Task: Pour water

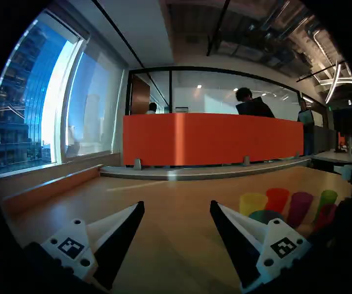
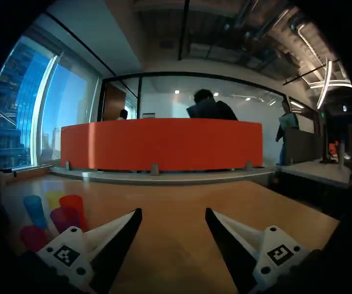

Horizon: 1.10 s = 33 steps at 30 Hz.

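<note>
Several coloured plastic cups stand together on the wooden table. In the left gripper view they sit at the right: a yellow cup [image 1: 252, 203], a red cup [image 1: 277, 199], a purple cup [image 1: 299, 208], a green cup [image 1: 327, 200], a teal one [image 1: 265, 216]. My left gripper [image 1: 177, 209] is open over bare wood, left of the cups. In the right gripper view the cups cluster at the lower left: a blue cup [image 2: 35, 210], a red cup [image 2: 73, 208], a pink cup [image 2: 33, 236]. My right gripper [image 2: 173, 215] is open, right of them, holding nothing.
An orange partition [image 1: 210, 138] runs along the table's far edge on a grey rail. Tall windows [image 1: 34, 117] line the left side. People stand behind the partition. Another desk [image 2: 318, 171] lies at the right.
</note>
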### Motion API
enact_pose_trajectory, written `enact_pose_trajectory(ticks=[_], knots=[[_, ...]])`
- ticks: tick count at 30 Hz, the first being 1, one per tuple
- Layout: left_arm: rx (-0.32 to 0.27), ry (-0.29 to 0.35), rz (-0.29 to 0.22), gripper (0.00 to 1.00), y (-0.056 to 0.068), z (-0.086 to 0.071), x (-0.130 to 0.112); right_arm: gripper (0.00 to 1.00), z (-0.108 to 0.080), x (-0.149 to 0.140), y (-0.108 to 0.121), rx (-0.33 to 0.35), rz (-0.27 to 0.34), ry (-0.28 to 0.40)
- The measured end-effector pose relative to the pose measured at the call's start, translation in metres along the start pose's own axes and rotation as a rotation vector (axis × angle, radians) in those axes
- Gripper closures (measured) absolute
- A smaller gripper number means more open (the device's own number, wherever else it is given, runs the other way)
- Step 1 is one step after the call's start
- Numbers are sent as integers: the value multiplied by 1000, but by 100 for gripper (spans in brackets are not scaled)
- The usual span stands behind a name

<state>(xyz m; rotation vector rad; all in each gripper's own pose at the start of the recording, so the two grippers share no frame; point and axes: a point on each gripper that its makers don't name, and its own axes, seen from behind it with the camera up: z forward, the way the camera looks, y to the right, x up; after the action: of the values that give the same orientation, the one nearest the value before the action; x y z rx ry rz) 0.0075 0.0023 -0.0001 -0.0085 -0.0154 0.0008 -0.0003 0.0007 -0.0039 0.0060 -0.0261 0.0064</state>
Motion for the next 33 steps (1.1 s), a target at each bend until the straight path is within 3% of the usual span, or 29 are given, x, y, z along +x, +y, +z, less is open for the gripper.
enact_pose_trajectory(ticks=[7, 18, 33], knots=[[-26, -4, -25, 0, 4, 0, 25, 0, -6, 28, 1, 11, -2, 5], [-56, 0, -56, 0, 5, 1, 87, 0, -12, 90, 0, 24, -33, 4], [-127, 7, -34, 0, 15, 1, 170, 0, -10, 182, -9, 62, -9, 23]])
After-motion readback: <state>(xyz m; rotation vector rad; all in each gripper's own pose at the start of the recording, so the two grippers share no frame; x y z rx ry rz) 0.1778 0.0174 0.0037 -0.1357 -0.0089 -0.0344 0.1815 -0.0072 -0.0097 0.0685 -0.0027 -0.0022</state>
